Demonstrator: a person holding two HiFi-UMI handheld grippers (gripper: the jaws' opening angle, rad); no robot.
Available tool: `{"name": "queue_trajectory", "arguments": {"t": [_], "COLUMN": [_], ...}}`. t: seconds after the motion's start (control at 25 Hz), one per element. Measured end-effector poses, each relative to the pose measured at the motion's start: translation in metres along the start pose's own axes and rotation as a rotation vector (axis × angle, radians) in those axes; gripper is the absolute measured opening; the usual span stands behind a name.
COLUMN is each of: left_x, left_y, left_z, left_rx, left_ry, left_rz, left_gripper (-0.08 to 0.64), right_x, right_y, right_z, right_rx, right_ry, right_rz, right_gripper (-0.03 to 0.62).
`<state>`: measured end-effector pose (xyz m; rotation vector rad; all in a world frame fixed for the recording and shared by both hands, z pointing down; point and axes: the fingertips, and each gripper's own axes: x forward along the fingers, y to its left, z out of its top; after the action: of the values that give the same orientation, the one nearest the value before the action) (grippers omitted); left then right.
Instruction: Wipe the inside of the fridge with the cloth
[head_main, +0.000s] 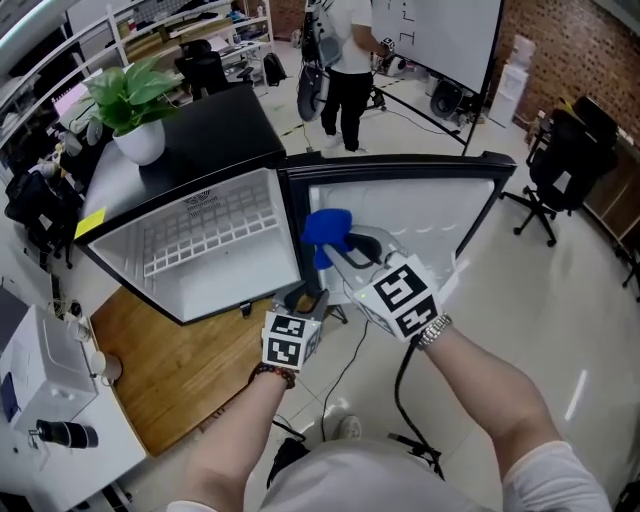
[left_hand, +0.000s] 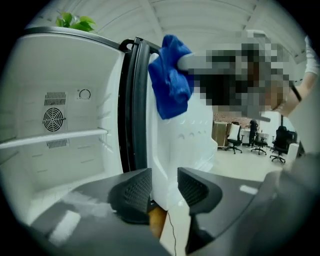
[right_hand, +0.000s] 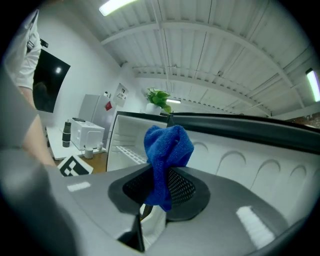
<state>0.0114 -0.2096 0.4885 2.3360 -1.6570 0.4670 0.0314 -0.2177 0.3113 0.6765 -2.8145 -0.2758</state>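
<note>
Bright, even light from ceiling strips (right_hand: 117, 6); glare on floor (head_main: 575, 395); fisheye bend w/ dark corners, near jaws soft.

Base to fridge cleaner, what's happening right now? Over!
Left gripper open, empty. Right gripper shut on blue cloth, held by the open fridge door, not inside the fridge yet. Wire shelf inside to work around.

Fridge (head_main: 215, 135) on wooden board (head_main: 170, 370)
</note>
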Motion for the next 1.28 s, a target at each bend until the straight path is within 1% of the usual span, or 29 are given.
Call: {"name": "queue_trajectory", "arguments": {"t": [0.24,0.4,0.56,0.68,0.8,1.04,1.16,1.28], "left_x": [0.020,0.029,0.036,0.042,0.046,0.049,0.049,0.048], "left_y": [0.001,0.004,0.002,0.002,0.004,0.004,0.004,0.004], "left_z": [-0.006,-0.011,-0.018,-0.023,-0.024,-0.024,-0.024,-0.024], "left_rx": [-0.047,-0.062,-0.079,-0.088,-0.090,-0.082,-0.083,-0.083], "left_ry": [0.038,0.065,0.094,0.120,0.129,0.134,0.134,0.135], "left_rz": [0.070,0.102,0.117,0.126,0.135,0.131,0.126,0.125], "left_gripper": [0.178,0.178,0.176,0.152,0.131,0.112,0.112,0.110], "right_x": [0.007,0.014,0.018,0.017,0.014,0.011,0.006,-0.001], "right_y": [-0.007,-0.008,-0.012,-0.016,-0.021,-0.026,-0.036,-0.051], "right_z": [0.033,0.043,0.045,0.046,0.045,0.043,0.038,0.031], "right_rx": [-0.018,-0.005,0.046,0.083,0.094,0.097,0.120,0.135], "right_ry": [-0.036,-0.020,0.008,0.011,0.011,0.020,0.023,0.035], "right_rz": [-0.037,-0.046,-0.049,-0.050,-0.056,-0.064,-0.084,-0.127], "right_gripper": [0.072,0.072,0.071,0.071,0.071,0.071,0.071,0.069]}}
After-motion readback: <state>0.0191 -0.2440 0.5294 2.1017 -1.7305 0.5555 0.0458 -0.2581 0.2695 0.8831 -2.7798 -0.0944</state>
